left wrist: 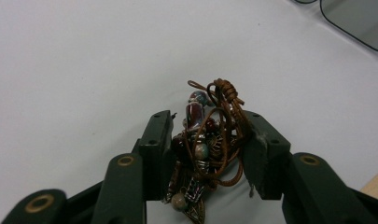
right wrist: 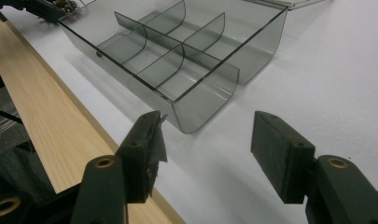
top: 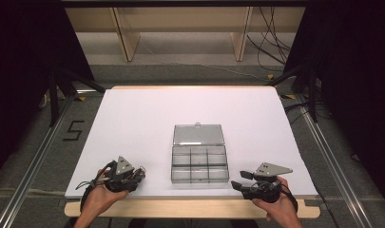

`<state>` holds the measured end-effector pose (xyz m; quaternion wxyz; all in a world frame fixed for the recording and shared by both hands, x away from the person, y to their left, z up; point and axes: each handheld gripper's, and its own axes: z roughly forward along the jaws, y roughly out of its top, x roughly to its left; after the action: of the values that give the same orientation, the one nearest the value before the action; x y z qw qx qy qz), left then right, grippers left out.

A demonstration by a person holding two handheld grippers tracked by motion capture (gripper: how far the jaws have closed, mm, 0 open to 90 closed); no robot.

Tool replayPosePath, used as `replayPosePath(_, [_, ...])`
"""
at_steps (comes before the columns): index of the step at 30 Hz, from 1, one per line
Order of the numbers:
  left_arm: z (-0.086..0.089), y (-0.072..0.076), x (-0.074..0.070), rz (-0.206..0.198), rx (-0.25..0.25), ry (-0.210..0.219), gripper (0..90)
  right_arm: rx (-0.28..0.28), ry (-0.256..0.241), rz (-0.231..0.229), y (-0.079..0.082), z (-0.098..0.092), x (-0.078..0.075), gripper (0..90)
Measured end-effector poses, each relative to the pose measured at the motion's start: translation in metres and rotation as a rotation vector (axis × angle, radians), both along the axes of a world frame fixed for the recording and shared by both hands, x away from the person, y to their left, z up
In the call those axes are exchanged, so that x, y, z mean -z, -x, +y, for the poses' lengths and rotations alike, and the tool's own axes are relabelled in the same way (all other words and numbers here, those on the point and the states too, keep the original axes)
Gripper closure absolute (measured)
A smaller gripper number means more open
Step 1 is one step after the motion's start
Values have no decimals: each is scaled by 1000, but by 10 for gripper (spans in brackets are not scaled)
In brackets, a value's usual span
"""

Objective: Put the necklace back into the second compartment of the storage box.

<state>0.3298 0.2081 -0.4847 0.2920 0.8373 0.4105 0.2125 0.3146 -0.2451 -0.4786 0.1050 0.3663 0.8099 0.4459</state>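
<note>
High view: left gripper (top: pixel 139 175) sits near the table's (top: pixel 133 114) near-left edge, jaws clamped on a bunched bead-and-cord bracelet (top: pixel 140 172). Right gripper (top: pixel 241 180) rests near the near-right edge, jaws spread, nothing between them. Between the two, a bit farther in, stands the clear divided box (top: pixel 199 164), lid (top: pixel 198 134) flipped flat on its far side; compartments look empty.

Left gripper view: the bracelet (left wrist: pixel 207 140) is a loose tangle w/ brown cord loops and reddish, greenish beads. The pads (left wrist: pixel 158 140) pinch only the middle of the bundle; a knotted loop sticks out past the jaw tips, and beads plus a leaf-shaped charm hang below.

Right gripper view: right gripper (right wrist: pixel 207 140) points at the box's (right wrist: pixel 200 100) near corner, close but apart from it.

Risks, as I judge them:
- Grip is on cord and round beads, so the bundle could slide or shed a strand during the carry, esp. if tilted.
- Hanging charm may catch the box wall or a divider (right wrist: pixel 177 46) on the way in, dragging the light box since nothing steadies it.
- On release, a loop could snag a pad and pull the bracelet back out, or it could straddle two compartments.
- Right gripper so close to the corner could bump the box.
</note>
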Motion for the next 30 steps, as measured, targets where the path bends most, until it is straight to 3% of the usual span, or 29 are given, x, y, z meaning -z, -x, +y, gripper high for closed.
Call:
replayPosePath(4, [-3,2,-4,-25,3,-10,653,-1,-8,18,1,0,-1,441])
replayPosePath(8, [-3,2,-13,-83,17,-77,742,2,5,-2,0,-1,-1,442])
replayPosePath(10, [-1,1,-14,-78,24,-81,771,-1,-3,3,0,0,-1,442])
replayPosePath(12, [-1,-1,-14,-84,8,-60,776,0,0,4,0,0,0,443])
replayPosePath(15, [3,-1,-20,-77,22,-47,784,4,2,0,0,-1,-1,443])
replayPosePath(17, [6,-1,-25,-75,25,-39,784,42,-15,48,4,1,-2,443])
replayPosePath(19, [7,-1,-30,-79,25,-26,784,12,-25,43,1,-1,-1,443])
replayPosePath(21, [9,0,-36,-79,34,1,784,15,-27,31,0,-1,-1,444])
replayPosePath(23, [9,-1,-42,-80,43,20,784,32,-18,50,2,-1,-2,444])
replayPosePath(25, [6,-1,-47,-83,58,21,784,25,-15,38,1,-1,-2,444])
replayPosePath(26, [4,-2,-49,-91,64,55,783,24,-15,38,1,-1,-2,444])
replayPosePath(30, [-4,-6,-57,-88,111,69,783,17,-13,27,-1,-2,0,444])
